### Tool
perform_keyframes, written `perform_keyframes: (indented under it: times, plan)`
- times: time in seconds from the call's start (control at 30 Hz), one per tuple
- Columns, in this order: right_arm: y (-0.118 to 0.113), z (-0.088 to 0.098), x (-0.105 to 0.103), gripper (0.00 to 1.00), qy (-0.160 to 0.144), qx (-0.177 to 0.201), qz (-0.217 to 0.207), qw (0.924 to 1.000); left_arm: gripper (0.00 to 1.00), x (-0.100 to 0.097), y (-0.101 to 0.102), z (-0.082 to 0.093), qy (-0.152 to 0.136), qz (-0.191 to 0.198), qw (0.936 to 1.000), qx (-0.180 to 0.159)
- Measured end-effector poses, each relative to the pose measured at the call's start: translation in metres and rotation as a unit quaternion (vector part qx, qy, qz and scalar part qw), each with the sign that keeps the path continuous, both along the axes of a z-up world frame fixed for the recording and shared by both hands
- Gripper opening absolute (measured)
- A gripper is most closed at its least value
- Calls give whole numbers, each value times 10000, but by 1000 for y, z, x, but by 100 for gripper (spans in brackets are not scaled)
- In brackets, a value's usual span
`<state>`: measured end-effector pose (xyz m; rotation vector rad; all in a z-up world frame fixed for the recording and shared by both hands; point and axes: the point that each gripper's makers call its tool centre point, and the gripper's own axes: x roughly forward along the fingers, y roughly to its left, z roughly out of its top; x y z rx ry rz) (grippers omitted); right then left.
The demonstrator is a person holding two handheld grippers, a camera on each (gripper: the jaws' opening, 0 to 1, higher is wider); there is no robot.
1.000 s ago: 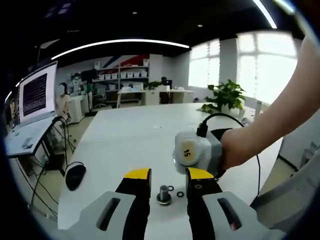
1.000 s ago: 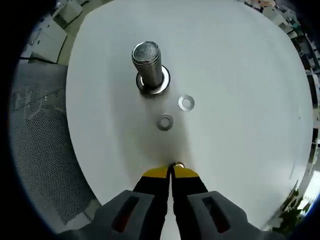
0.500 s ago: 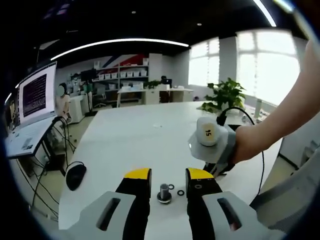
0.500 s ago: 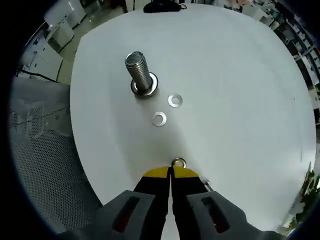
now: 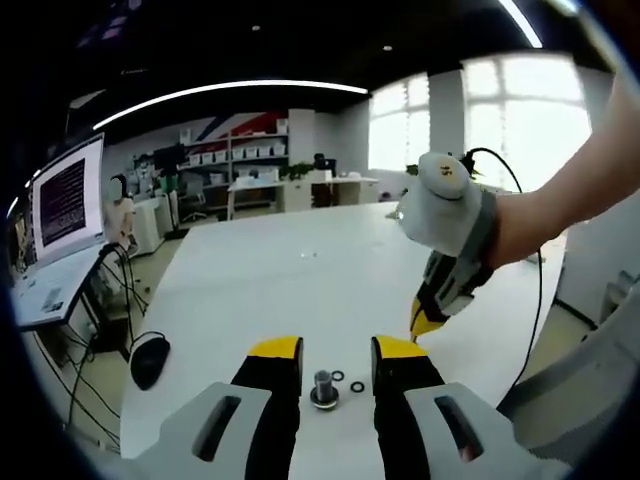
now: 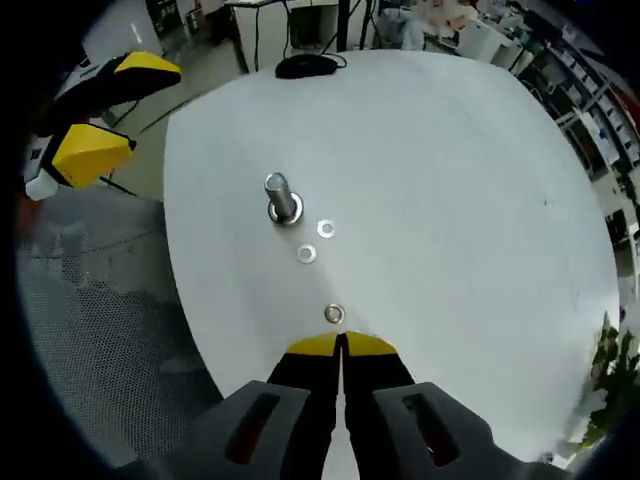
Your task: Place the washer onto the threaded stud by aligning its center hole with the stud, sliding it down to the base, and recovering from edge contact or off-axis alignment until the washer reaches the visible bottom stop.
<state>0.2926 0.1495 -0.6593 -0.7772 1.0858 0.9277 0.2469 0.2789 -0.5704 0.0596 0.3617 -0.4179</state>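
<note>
Over the white bench (image 6: 450,180), the right claw (image 6: 342,345) hangs high with its yellow-tipped jaws pressed together and nothing between them. Just ahead of its tips a washer (image 6: 334,314) lies flat on the surface — the nearest of three. Farther along the same line sit a second washer (image 6: 307,254) and a third washer (image 6: 326,229), and just beyond those the stud (image 6: 279,196) stands upright on its round base, its long axis pointing up off the bench. So the stud lies straight ahead of the right claw and a little to the left in its view, with the washers strung between them.

The left claw (image 5: 336,352) is held low near the bench edge, jaws apart and empty, the stud (image 5: 323,386) showing between them and two washers just beside its base. In the left gripper view the right claw (image 5: 440,300) is well above the bench, held by a hand (image 5: 510,225).

No washer is on the stud yet; the nearest one looks like the likely pick, and the right claw would have to drop and open first.
</note>
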Motion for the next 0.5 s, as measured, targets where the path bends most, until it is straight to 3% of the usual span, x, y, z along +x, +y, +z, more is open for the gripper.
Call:
perform_keyframes:
  times: [0.23,0.33,0.5]
  plan:
    - [-22,20,3,1,-103,35,-205,9997,25,-1,-2,1,-17,-51,10000,24]
    - [-20,17,-1,2,58,193,-355,9992,25,-1,-2,0,0,-44,10000,19]
    - [-10,-1,-15,2,171,205,-160,9995,25,0,-2,0,-3,-32,10000,-1]
